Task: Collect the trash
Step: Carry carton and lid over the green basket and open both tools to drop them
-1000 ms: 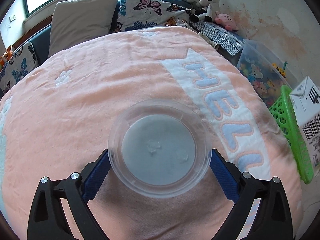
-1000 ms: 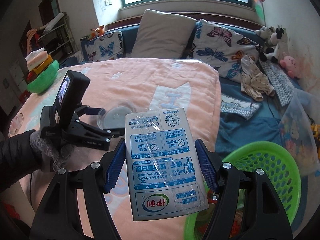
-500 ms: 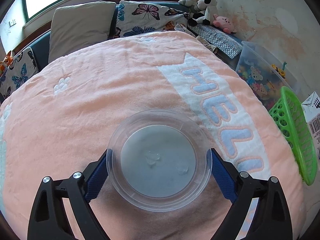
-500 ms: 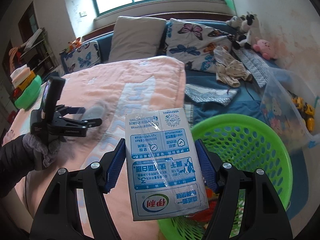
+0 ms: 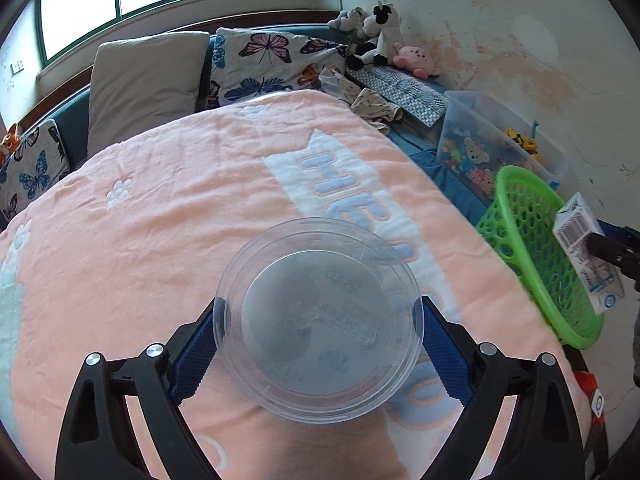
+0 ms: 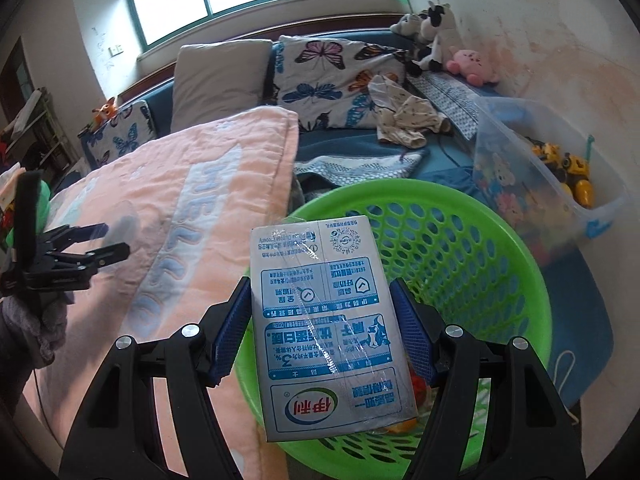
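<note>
Clear cup (image 5: pixel 318 320): clamped by left gripper (image 5: pixel 318 334), now lifted nearer the blanket's (image 5: pixel 160 216) basket-side edge.
Carton (image 6: pixel 326 328): right gripper (image 6: pixel 322 330) holds it, now over the basket (image 6: pixel 460 248).
Right view only: left hand (image 6: pixel 28 316).

I read two fisheye views, each mounted behind its gripper's two fingers and angled steeply downward. The left wrist view sits close above the pink blanket (image 5: pixel 160 240), facing the pillows and window at the bed's far edge; the green basket (image 5: pixel 516 216) lies off the bed's right edge. The right wrist view hangs close over that green basket (image 6: pixel 500 280), facing the same window wall, with the blanket's right edge at its left. Both views share the blanket, the basket, the butterfly pillows (image 5: pixel 264 64) (image 6: pixel 328 76) and the clear toy bin (image 5: pixel 480 136) (image 6: pixel 560 184). Each view shows the other gripper at its margin
</note>
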Available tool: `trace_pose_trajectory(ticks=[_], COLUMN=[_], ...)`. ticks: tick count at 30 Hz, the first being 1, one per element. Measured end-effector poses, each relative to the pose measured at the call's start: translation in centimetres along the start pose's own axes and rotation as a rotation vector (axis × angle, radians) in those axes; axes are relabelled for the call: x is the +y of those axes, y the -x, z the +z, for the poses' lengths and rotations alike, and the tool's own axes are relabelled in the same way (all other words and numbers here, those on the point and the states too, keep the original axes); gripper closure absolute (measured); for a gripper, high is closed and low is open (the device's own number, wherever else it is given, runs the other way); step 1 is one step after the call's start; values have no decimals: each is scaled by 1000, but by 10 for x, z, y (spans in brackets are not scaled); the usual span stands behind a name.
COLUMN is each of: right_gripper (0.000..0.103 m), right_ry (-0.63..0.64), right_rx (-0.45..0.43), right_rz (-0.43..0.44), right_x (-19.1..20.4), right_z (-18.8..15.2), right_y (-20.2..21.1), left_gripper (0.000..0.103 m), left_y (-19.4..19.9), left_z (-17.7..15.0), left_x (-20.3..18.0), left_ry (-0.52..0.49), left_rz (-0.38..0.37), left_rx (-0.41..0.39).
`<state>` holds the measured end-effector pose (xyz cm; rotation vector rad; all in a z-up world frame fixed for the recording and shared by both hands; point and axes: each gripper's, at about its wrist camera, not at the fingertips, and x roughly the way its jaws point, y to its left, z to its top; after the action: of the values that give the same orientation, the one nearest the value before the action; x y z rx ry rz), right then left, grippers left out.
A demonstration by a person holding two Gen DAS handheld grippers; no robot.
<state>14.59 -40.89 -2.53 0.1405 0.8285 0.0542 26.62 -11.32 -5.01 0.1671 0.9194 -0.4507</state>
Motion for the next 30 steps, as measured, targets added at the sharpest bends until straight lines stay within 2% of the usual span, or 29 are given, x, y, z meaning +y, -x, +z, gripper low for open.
trace_pose_trajectory(ticks=[11, 17, 30], right_gripper=[33, 31, 30], right_ry=[-72, -113, -122], right_rx=[2, -29, -111], right_rz=[-82, -110, -121], right_x=[-30, -42, -46], right_z=[-16, -21, -44], right_y=[9, 24, 81], left_gripper=[13, 13, 13], left_y=[33, 43, 32], left_z=[-4, -4, 1], left_x=[-41, -70, -140], left_ry=[-55, -91, -136], left_rz=[-55, -90, -175], left_rx=[-31, -40, 3])
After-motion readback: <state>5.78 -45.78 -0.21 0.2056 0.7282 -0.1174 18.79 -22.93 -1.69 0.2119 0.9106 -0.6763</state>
